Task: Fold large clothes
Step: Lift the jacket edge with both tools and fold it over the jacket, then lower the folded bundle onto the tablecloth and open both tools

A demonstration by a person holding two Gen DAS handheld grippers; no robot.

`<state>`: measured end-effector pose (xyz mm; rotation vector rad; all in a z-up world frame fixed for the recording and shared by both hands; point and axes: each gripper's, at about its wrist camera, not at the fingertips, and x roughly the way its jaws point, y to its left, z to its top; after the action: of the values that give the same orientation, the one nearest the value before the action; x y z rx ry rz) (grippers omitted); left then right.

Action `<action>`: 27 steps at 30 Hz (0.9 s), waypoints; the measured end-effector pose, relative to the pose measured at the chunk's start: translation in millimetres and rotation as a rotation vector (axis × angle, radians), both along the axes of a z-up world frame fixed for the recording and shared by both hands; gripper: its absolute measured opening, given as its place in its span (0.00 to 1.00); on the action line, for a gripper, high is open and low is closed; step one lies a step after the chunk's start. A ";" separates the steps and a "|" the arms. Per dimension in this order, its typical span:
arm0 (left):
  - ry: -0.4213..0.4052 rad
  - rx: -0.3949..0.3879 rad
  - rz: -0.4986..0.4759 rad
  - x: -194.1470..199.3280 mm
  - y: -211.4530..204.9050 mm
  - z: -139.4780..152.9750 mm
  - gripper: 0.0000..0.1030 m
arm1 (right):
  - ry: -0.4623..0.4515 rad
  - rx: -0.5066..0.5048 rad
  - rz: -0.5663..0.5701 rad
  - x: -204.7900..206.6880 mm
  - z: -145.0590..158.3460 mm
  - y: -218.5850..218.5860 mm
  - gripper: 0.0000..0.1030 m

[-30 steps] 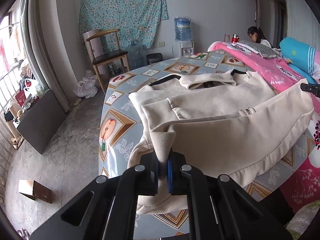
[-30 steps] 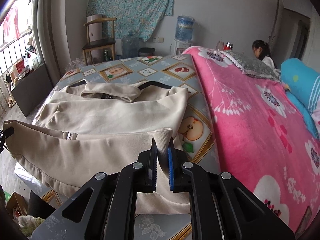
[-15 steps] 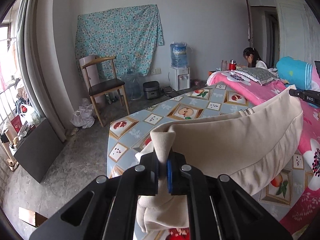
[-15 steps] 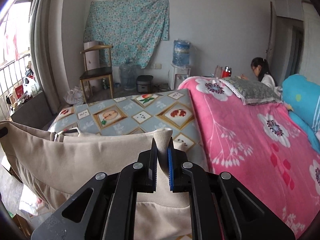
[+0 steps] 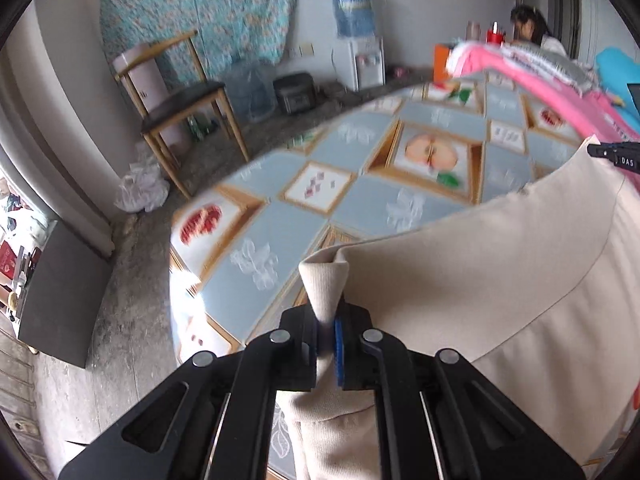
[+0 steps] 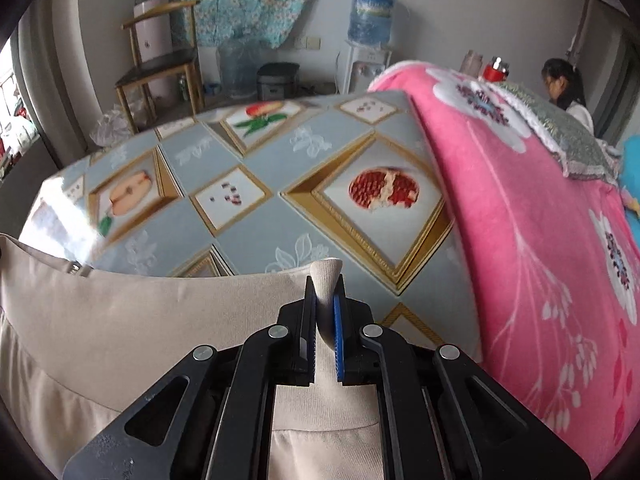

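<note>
Left wrist view: left gripper (image 5: 328, 334) clamped on a ribbed corner of the beige garment (image 5: 500, 280), hem stretched taut toward the right, probably to carry it flat for a fold. Garment filling the near right, lifted off the fruit-print bedcover (image 5: 280, 216). Tip of the other gripper visible at far right. Beyond: wooden chair (image 5: 180, 96), water dispenser (image 5: 356, 40), floral cloth on the wall (image 5: 208, 8), bare concrete floor.

Right wrist view: right gripper (image 6: 326, 320) pinched shut on the opposite ribbed corner, beige garment (image 6: 140, 312) spreading left and low. Likely held level with its partner so the edge stays straight. Bedcover (image 6: 256, 216) bare ahead; pink blanket (image 6: 520, 220) at right; person seated (image 6: 564, 88) far right.
</note>
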<state>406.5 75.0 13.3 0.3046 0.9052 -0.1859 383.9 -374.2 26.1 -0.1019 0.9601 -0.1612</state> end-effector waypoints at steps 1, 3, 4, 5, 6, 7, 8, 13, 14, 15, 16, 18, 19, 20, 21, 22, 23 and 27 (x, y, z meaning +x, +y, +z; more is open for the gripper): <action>0.013 0.001 0.002 1.3 2.4 -6.6 0.07 | 0.013 0.000 0.002 1.6 -7.3 0.0 0.06; 0.041 -0.009 0.017 2.4 8.0 -18.9 0.09 | 0.038 0.000 0.008 4.8 -16.3 -0.6 0.09; 0.063 -0.022 0.030 3.4 12.2 -22.6 0.12 | 0.044 -0.001 0.007 5.8 -17.4 -1.2 0.13; 0.073 -0.029 0.044 3.7 15.8 -24.8 0.15 | 0.050 -0.003 0.003 6.8 -17.6 -3.3 0.19; 0.077 -0.041 0.066 3.0 22.1 -23.9 0.24 | 0.054 -0.009 -0.016 6.4 -14.8 -7.7 0.33; 0.072 -0.053 0.090 2.5 28.2 -21.2 0.37 | 0.050 -0.012 -0.042 6.6 -12.0 -14.1 0.40; 0.057 -0.076 0.116 -0.7 36.4 -15.4 0.42 | 0.041 -0.009 -0.073 2.5 -4.5 -21.6 0.40; -0.051 -0.173 0.128 -53.3 57.0 28.2 0.43 | -0.095 0.093 -0.093 -61.2 55.1 -41.0 0.44; -0.052 -0.218 0.104 -67.4 56.9 35.0 0.44 | -0.114 0.109 -0.071 -80.7 65.0 -39.6 0.45; -0.044 -0.267 0.075 -83.8 55.3 39.3 0.46 | -0.123 0.124 -0.049 -97.3 71.1 -37.9 0.45; -0.034 -0.303 0.054 -98.0 52.9 41.1 0.49 | -0.126 0.138 -0.030 -117.7 74.8 -34.5 0.45; -0.001 -0.358 0.007 -127.0 43.5 35.3 0.50 | -0.103 0.158 0.014 -151.7 72.0 -23.6 0.45; 0.013 -0.366 -0.002 -136.0 37.4 31.0 0.50 | -0.087 0.167 0.038 -166.9 67.0 -16.4 0.45; 0.031 -0.369 -0.009 -146.1 31.6 22.0 0.50 | -0.065 0.178 0.061 -179.1 59.7 -9.7 0.45; 0.046 -0.361 -0.009 -149.9 27.5 14.3 0.50 | -0.035 0.182 0.083 -189.8 48.8 -2.3 0.45; 0.063 -0.335 0.012 -154.6 24.6 0.3 0.50 | -0.010 0.179 0.095 -195.6 37.8 3.1 0.44; 0.086 -0.315 0.040 -156.4 23.4 -11.5 0.50 | 0.019 0.177 0.092 -198.9 26.6 7.1 0.42; 0.137 -0.371 0.108 -160.2 37.7 -51.1 0.52 | 0.076 0.203 0.047 -198.4 -21.2 -0.5 0.42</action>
<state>246.3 112.6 -37.8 -0.1026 0.9996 -0.2729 185.4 -374.7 4.9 0.0560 1.0441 -0.0160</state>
